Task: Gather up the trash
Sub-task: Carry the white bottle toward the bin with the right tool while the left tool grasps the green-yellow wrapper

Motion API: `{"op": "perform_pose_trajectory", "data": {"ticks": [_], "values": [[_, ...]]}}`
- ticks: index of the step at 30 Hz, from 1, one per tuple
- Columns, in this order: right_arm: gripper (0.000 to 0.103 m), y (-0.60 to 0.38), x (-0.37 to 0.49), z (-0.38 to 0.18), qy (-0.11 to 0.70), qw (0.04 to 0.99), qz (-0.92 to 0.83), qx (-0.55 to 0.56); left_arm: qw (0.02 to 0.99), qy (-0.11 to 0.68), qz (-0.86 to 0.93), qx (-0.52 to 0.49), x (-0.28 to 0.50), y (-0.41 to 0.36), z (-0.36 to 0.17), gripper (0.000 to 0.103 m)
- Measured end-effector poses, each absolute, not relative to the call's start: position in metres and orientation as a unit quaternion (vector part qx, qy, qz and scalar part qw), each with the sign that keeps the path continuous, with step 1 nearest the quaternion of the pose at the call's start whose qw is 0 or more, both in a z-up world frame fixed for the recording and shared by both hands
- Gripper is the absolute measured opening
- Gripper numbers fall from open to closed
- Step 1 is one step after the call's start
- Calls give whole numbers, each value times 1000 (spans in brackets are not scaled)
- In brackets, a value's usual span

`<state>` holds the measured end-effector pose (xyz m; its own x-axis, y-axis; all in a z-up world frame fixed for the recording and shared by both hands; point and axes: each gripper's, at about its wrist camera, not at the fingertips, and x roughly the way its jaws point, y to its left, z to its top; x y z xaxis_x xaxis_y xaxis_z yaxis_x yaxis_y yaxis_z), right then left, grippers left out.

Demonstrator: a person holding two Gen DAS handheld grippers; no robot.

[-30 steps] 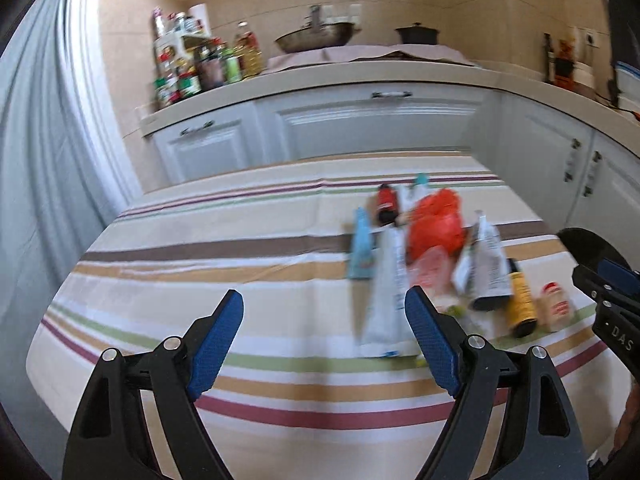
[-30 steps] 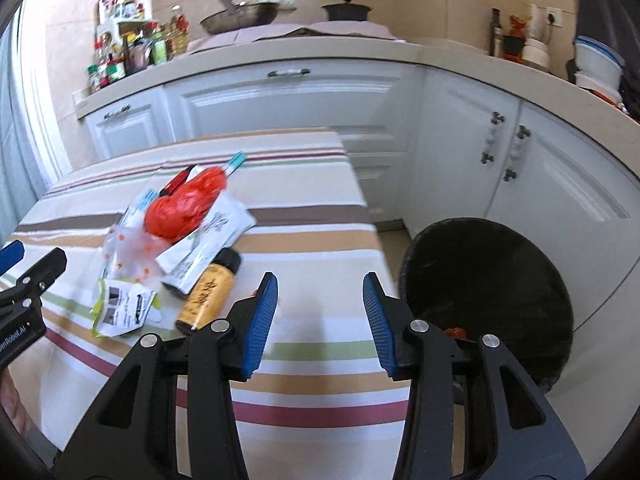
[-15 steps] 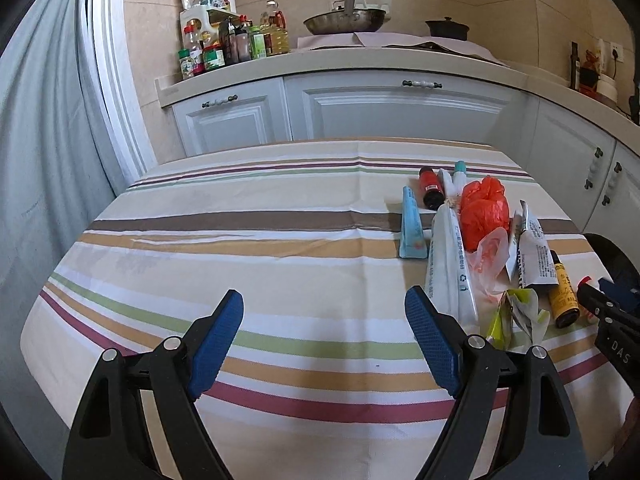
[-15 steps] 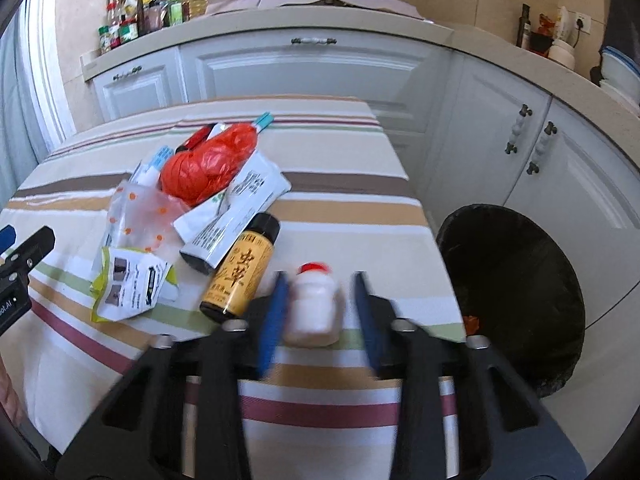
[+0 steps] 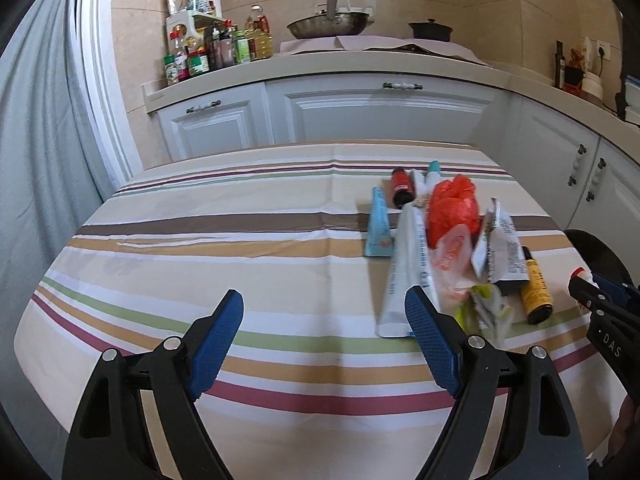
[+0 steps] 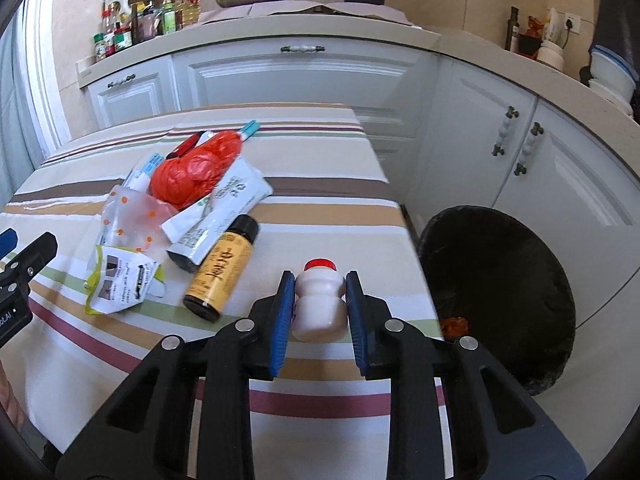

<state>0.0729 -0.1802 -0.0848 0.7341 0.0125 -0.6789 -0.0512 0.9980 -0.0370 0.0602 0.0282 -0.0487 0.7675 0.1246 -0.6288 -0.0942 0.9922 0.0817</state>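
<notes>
Two wrist views look across a table (image 5: 248,264) covered in a striped cloth, with white kitchen cabinets (image 5: 380,116) beyond it.

In the right wrist view, low in the centre of the frame, the right gripper (image 6: 320,312) is closed around a small white bottle (image 6: 319,304) with a red cap — its blue pads (image 6: 285,312) press against both sides of the bottle's body, and the bottle stands upright between them. To the right of the table's edge, at the right of the frame, sits a black bin (image 6: 504,280) with something orange-red lying inside near its lower left.

Left of the held bottle lies a yellow bottle (image 6: 222,268) with a black cap, on its side. Further left is a crumpled white and yellow-green wrapper (image 6: 120,280). Above these, in the left-centre of the frame, a heap of rubbish gathers: a red plastic bag (image 6: 196,170), a clear bag with orange dots (image 6: 132,216), and a white tube (image 6: 224,200) lying partly under the red bag.

In the left wrist view, the left gripper (image 5: 324,340) fills the bottom of the frame with its fingers spread wide, holding nothing (bare cloth shows between them). The same heap sits at right-centre, including a light blue tube (image 5: 378,226) and a long white tube (image 5: 404,272) — the latter's near end lies just beside the gripper's right-hand pad.
</notes>
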Motion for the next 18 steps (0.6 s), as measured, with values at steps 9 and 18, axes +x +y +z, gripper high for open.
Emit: {"op": "perform_pose_trajectory", "data": {"ticks": [9,18], "values": [[25,-216,68,-80,349,937,-4,-1,944,327,23,33,56,-8,-42,80],[25,-248,64,-85,348,937,-16,29,940,335,16,56,63,-38,-52,75]]}}
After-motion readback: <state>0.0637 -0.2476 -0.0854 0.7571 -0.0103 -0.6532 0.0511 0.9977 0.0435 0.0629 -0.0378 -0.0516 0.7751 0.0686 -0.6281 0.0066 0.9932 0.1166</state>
